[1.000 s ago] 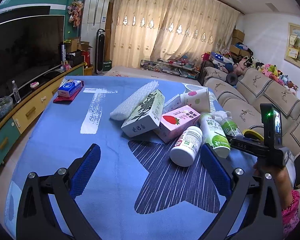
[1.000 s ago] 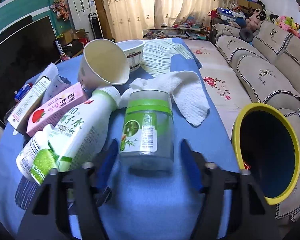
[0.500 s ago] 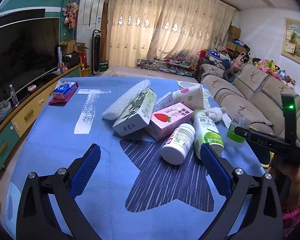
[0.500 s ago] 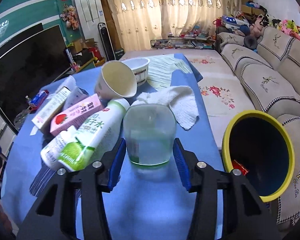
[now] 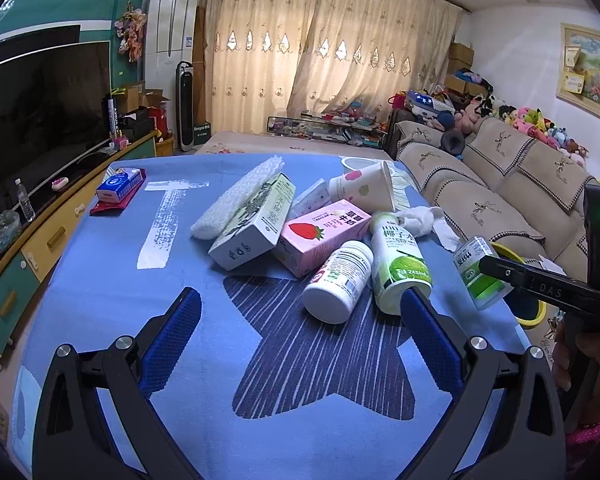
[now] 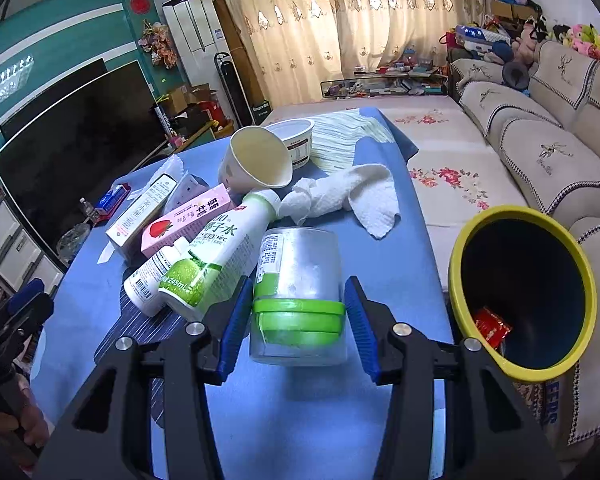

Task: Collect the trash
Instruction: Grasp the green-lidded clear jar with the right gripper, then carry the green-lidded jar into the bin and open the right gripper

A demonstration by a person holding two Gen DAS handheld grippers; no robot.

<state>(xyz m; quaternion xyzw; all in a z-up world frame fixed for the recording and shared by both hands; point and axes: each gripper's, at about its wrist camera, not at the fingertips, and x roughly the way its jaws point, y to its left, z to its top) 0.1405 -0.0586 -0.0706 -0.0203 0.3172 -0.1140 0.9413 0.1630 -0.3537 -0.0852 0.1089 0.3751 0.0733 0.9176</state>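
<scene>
My right gripper [image 6: 297, 320] is shut on a clear plastic jar with a green band [image 6: 298, 280], held tilted above the blue tablecloth [image 6: 300, 420]. The jar [image 5: 478, 268] also shows at the table's right edge in the left wrist view. A yellow-rimmed dark bin [image 6: 460, 240] stands just right of it, with a red wrapper [image 6: 492, 326] inside. My left gripper [image 5: 300, 336] hangs open over the cloth, short of the trash pile: a coconut-water bottle [image 5: 396, 256], a white pill bottle [image 5: 338, 280], a pink strawberry carton [image 5: 320, 236] and a paper cup [image 5: 360, 192].
A tea box [image 5: 256, 220], bubble wrap [image 5: 236, 196], a crumpled tissue [image 5: 424, 220] and a white bowl [image 6: 296, 136] lie further back. A blue tissue pack [image 5: 118, 186] sits far left. The sofa [image 5: 500, 184] runs along the right, a TV cabinet [image 5: 40, 236] along the left.
The right gripper has lifted the jar off the cloth, tipped it over and carried it toward the bin. The left gripper has hardly moved.
</scene>
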